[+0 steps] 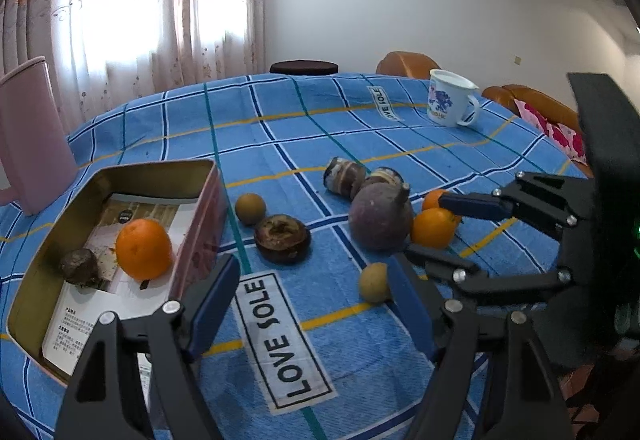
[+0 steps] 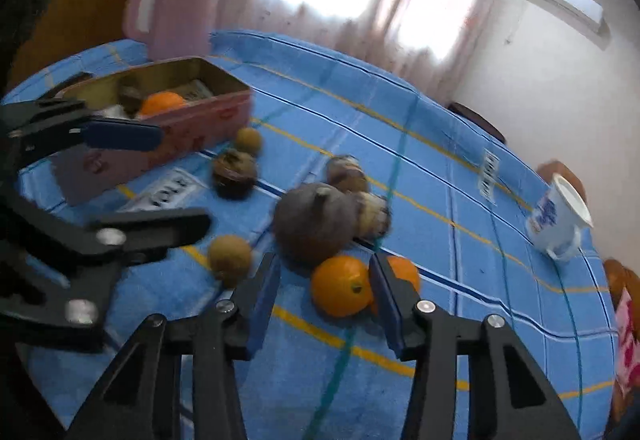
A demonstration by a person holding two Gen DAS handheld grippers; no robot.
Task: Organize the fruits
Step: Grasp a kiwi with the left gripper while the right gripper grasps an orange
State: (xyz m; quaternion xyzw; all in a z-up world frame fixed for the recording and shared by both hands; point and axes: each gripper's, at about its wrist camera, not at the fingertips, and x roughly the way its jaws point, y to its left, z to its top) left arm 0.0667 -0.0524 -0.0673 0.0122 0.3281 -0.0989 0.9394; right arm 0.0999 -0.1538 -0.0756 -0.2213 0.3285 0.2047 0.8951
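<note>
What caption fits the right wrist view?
Open right gripper straddling an orange on the blue plaid tablecloth, pink tin beyond.

"LOVE SOLE" on tablecloth labels (image 1: 280,340)

Daylight is pouring through the curtained window (image 1: 132,0) and blowing out to pure white in both views. The left wrist view is staying pretty sharp, while the right wrist view is smearing with motion blur. Fisheye is bending the edges, with dark corners creeping in.
</note>
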